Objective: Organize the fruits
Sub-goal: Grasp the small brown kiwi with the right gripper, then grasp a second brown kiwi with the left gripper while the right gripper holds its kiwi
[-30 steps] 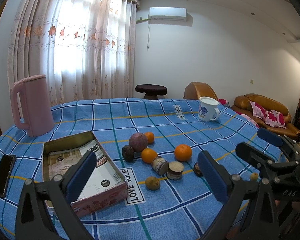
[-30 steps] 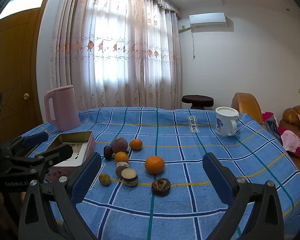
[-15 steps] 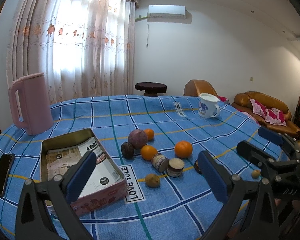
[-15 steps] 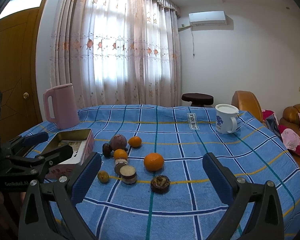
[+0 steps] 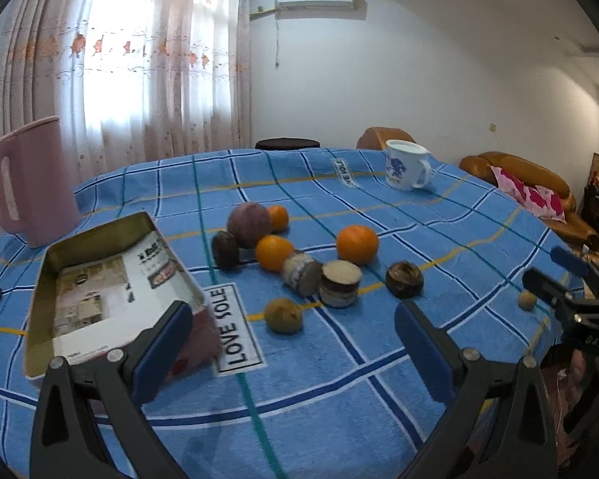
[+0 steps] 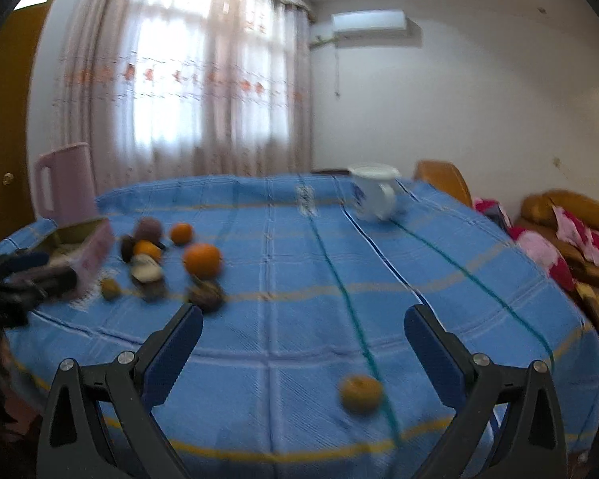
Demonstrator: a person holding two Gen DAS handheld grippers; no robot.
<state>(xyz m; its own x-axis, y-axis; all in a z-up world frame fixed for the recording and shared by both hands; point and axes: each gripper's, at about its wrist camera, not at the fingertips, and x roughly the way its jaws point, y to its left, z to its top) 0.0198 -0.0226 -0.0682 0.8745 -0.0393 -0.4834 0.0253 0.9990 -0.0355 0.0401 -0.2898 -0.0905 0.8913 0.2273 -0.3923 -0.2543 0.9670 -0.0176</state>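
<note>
Yellow-brown stray fruit (image 6: 360, 392) ahead of right gripper (image 6: 301, 329); both tongs wide open, empty. Straddle fruit, close gently; left gripper (image 5: 293, 325) idle.

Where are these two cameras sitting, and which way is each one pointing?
Left wrist: on the left hand-held gripper, facing the fruit cluster and tin box; own open fingers show.
Right wrist: on the right hand-held gripper, blurred, facing a lone small fruit; open fingers show.
Shared: large orange, white mug.
</note>
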